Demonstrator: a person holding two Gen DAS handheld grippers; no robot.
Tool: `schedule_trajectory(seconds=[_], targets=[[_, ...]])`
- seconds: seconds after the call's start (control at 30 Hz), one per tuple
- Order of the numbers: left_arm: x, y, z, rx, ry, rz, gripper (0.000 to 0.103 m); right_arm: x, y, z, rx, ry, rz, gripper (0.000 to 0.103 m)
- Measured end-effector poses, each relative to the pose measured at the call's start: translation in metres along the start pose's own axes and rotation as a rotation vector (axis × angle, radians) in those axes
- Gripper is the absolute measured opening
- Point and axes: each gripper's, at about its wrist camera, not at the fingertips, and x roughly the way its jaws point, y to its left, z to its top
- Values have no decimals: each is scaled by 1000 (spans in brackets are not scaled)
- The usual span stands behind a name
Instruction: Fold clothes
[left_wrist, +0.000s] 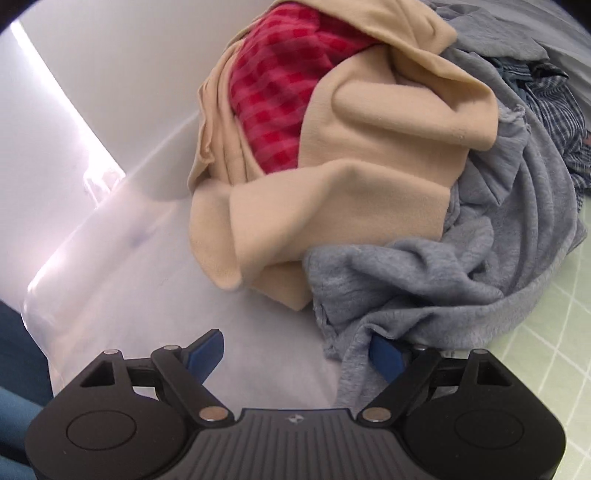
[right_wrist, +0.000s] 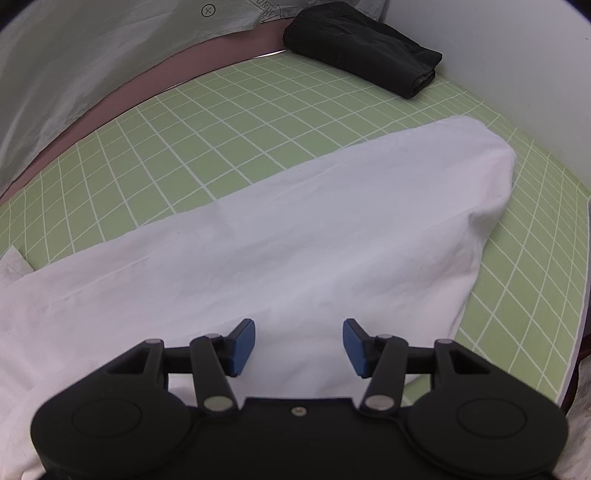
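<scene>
Jaws of the left gripper (left_wrist: 297, 356) stand wide apart, gripping nothing, near a heap of clothes (left_wrist: 369, 166) just beyond; the right gripper (right_wrist: 298, 345), half-spread and empty, hovers over a white garment (right_wrist: 277, 236) on the green grid mat (right_wrist: 207, 122).

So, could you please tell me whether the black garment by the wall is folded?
Folded: the black garment lies as a compact rectangle with stacked layers at its end.

Crumpled clothes pile (left_wrist: 369, 177); white garment (right_wrist: 258, 243) flat.

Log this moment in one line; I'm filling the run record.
left gripper: open by grey garment | right gripper: open over white cloth | folded black garment: aside
</scene>
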Motion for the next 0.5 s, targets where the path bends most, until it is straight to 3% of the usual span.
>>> schedule_trajectory(seconds=[0.2,0.4,0.5], targets=[[-42,-14,-23,-27,0,-91,85,0,5,2,1,-7,31,54],[-90,-30,-42,-47,-56,-190,86,-2,2,4,14,-28,66,54],[-102,-46,-50,-29,-47,-274,86,1,-6,4,38,-29,71,54]])
